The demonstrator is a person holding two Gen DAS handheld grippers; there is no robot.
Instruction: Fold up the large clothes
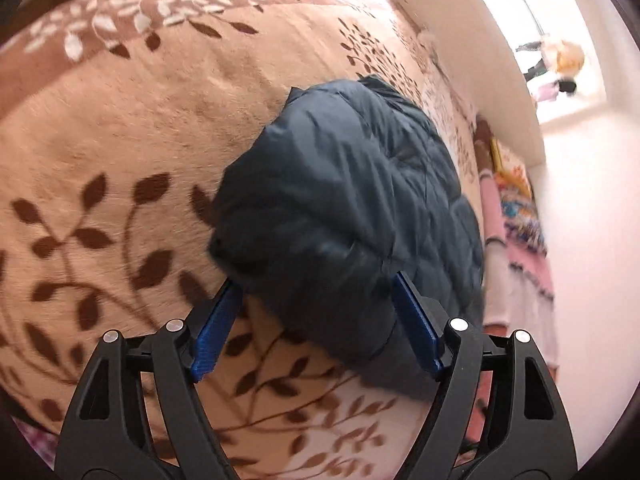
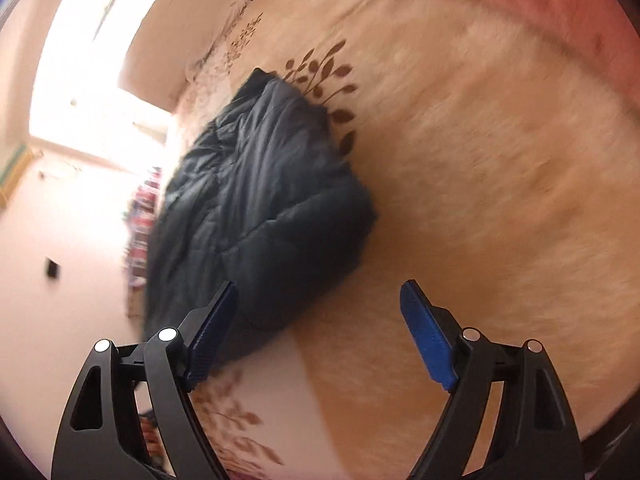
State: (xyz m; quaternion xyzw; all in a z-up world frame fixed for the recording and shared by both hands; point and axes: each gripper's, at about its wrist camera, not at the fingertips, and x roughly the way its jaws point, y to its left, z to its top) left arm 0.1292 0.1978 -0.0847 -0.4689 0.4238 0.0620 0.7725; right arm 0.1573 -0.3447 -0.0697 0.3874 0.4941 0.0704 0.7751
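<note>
Navy quilted jacket [image 1: 344,200]: lay bundled on a tan leaf-print blanket [image 1: 120,120], near the bed's wall-side edge. Left gripper [image 1: 316,300]: jaws wide apart, empty, near hem between the fingers. Right gripper [image 2: 320,304]: likewise spread, holding nothing, jacket beside its left finger. Advice: close deep on the puffy fabric, both layers, before lifting.

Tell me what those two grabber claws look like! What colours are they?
Both look alike. The left gripper and the right gripper each have two black plastic arms with triangle-shaped cut-out holes and shiny round silver pins at the joints. Each finger ends in a flat, bright blue ridged pad. No cables, labels or sleeves show in either wrist view.
</note>
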